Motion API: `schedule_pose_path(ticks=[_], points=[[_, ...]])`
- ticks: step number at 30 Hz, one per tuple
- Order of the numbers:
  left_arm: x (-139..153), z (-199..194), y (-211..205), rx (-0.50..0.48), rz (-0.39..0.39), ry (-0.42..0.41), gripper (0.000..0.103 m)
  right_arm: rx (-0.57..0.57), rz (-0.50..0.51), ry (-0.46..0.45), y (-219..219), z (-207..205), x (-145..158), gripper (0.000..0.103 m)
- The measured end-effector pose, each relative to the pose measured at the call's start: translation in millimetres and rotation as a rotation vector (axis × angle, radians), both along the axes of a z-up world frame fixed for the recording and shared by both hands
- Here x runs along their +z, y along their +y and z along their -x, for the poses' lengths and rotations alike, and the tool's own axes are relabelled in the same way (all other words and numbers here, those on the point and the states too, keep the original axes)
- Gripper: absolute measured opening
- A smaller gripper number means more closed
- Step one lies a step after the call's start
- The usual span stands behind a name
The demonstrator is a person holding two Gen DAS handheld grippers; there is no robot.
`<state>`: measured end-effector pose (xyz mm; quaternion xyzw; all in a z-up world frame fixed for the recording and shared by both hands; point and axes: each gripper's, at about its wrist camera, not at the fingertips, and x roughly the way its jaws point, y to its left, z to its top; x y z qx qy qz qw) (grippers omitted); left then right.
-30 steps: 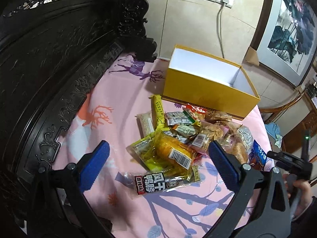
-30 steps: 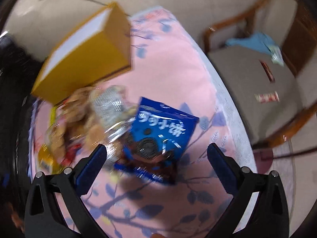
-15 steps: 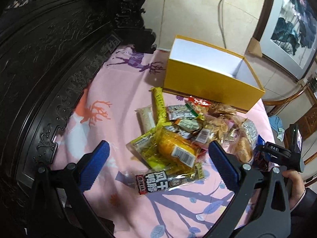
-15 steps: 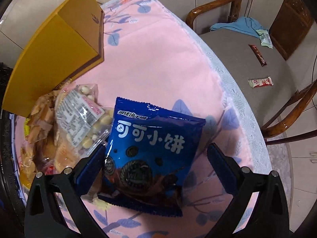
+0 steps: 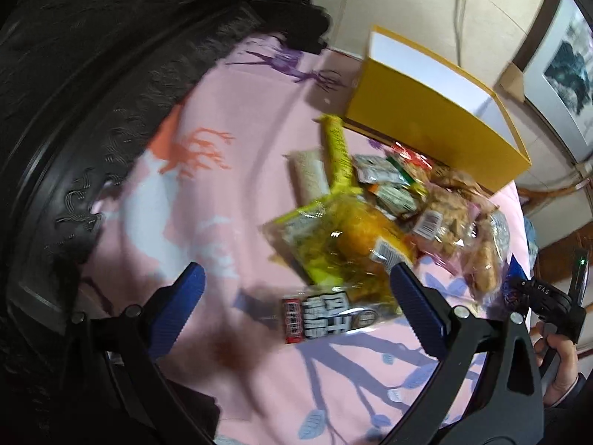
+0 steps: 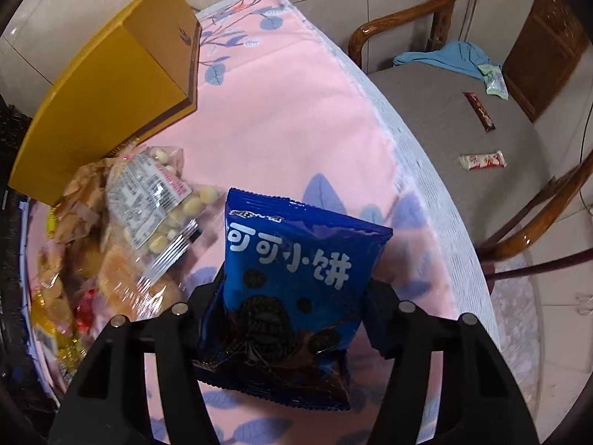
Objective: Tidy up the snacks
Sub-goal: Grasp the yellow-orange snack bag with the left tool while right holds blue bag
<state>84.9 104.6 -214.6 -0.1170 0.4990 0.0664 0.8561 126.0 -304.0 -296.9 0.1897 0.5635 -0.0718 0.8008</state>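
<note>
A pile of snack packets (image 5: 389, 215) lies on the pink tablecloth in front of an open yellow box (image 5: 437, 118), also seen in the right wrist view (image 6: 107, 100). My left gripper (image 5: 296, 300) is open, hovering over a black-and-red packet (image 5: 326, 315) at the near edge of the pile. My right gripper (image 6: 292, 307) is shut on a blue cookie bag (image 6: 296, 267), its jaws pressed against the bag's two sides. A clear bag of pale round snacks (image 6: 155, 200) lies just left of it.
A dark carved wooden bench back (image 5: 92, 111) borders the cloth on the left. The table edge (image 6: 437, 193) curves on the right, with a wooden chair (image 6: 463, 118) beyond it holding two small wrappers and a blue cloth.
My right gripper closed in on the blue cookie bag and shut on it. My left gripper shifted closer over the pile; its view is blurred by motion.
</note>
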Motion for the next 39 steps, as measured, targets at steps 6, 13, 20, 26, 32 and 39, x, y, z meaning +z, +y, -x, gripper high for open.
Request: schedule_pose_path(ticks=[6,13,20,26,32,39], points=[[-13.3,-37.1,-32.3,-0.035,0.002,0.066,0.101,0.028,-0.041,-0.007,8.0,11.7,9.4,0.063],[-41.6,-68.5,-38.4,0.178,0.124,0.198,0.101,0.038,-0.075,0.006,12.1,17.3,8.5,0.064],[-63.2,-83.3,-37.8,0.338,0.216,0.247,0.094,0.065,-0.086,0.018,14.9,18.2,8.6,0.064],[-70.0,-84.8,-40.2,0.356,0.259,0.259,0.06,0.073,-0.087,0.024,14.0,17.1,7.9,0.064],[-63.5,-81.1,-42.1,0.276,0.322,0.219,0.042,0.067,-0.087,0.014,10.9,15.3,11.3,0.064],[-36.0,-56.8,-29.9,0.218,0.34,0.133,0.042,0.081,-0.101,-0.048,14.6,16.9,31.8,0.063]])
